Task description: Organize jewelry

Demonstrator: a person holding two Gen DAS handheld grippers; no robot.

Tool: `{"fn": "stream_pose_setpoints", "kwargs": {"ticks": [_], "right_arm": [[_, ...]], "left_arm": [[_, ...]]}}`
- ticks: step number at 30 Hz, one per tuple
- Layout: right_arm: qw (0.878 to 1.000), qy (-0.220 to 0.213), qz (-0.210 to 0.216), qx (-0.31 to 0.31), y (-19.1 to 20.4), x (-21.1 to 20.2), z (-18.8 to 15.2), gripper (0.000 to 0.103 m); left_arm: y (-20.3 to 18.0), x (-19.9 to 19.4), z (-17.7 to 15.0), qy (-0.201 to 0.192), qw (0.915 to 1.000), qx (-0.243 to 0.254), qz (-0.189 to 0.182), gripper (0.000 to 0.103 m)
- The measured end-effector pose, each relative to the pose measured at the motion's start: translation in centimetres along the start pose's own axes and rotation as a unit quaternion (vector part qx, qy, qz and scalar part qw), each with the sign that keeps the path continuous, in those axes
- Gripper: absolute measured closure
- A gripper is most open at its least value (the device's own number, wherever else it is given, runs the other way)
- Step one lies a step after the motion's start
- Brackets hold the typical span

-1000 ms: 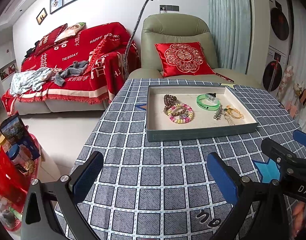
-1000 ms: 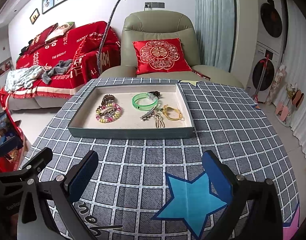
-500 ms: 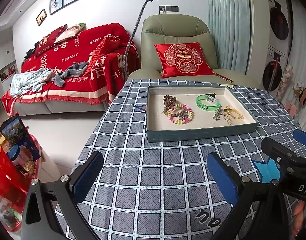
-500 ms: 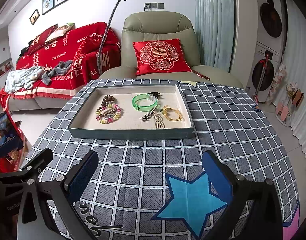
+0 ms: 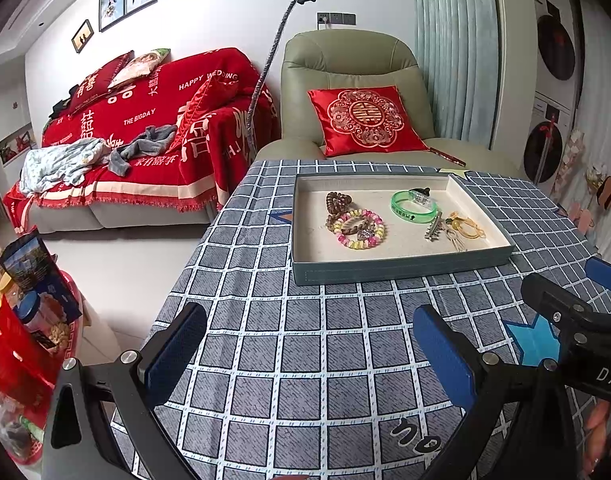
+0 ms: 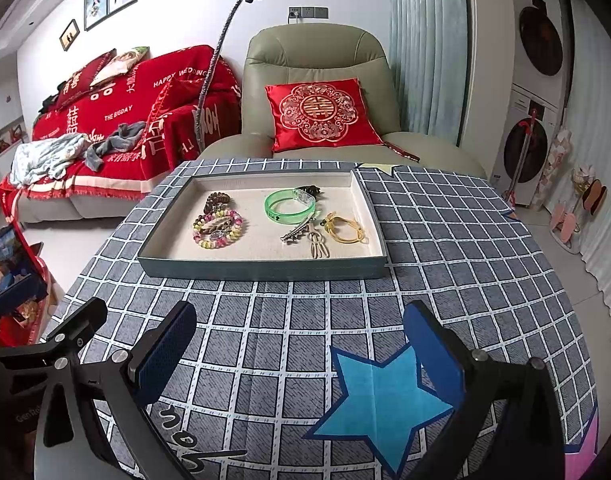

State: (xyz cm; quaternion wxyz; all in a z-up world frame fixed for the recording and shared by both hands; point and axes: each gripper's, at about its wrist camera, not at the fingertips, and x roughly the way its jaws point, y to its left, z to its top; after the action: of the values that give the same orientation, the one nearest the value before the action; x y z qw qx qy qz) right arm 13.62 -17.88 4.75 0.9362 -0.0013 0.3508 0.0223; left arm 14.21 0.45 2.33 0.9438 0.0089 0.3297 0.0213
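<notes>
Grey-blue shallow tray (image 6: pixel 261 270) on the checked tabletop (image 6: pixel 465 248), holding the jewelry in loose contact: a green bangle (image 6: pixel 289 206); a pink-and-yellow beaded bracelet (image 6: pixel 217 230) lying over a brown beaded piece (image 6: pixel 218 199); a silver hair clip (image 6: pixel 299 232); a pale hairpin (image 6: pixel 318 245); a yellow cord loop (image 6: pixel 345 230).

Left hand-held gripper (image 5: pixel 309 354): jaws spread wide, empty, above the cloth, well short of the tray. Right hand-held gripper (image 6: pixel 299 350): likewise wide and empty, near side of the tray.

Risks, as judged: the beaded bracelet and brown piece overlap, so a pinch on one may drag the other. The clip, hairpin and cord lie touching or nearly so; a wide approach could snag two at once. Flat pieces on the liner may slip from the pads. A low approach could strike the tray wall and shift the tray.

Unclear: a small dark item (image 6: pixel 311 190) behind the bangle cannot be identified. Whether the brown piece is a bracelet or a hair tie cannot be told. No sorting compartments show.
</notes>
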Motion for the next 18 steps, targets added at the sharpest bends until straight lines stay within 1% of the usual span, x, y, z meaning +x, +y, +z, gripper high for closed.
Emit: {"fn": "stream_pose_setpoints", "kwargs": {"ticks": [6,18], "right_arm": [[1.000,0.000,0.000,-0.001,0.06,-0.13,0.06,0.000],[1.000,0.000,0.001,0.000,0.19,-0.35,0.26,0.000]], "left_arm": [[0.08,-0.02,0.04,0.004,1.0000,0.000,-0.005,0.000],[0.53,0.08,-0.14,0.006,1.0000,-0.002,0.000,0.000]]}}
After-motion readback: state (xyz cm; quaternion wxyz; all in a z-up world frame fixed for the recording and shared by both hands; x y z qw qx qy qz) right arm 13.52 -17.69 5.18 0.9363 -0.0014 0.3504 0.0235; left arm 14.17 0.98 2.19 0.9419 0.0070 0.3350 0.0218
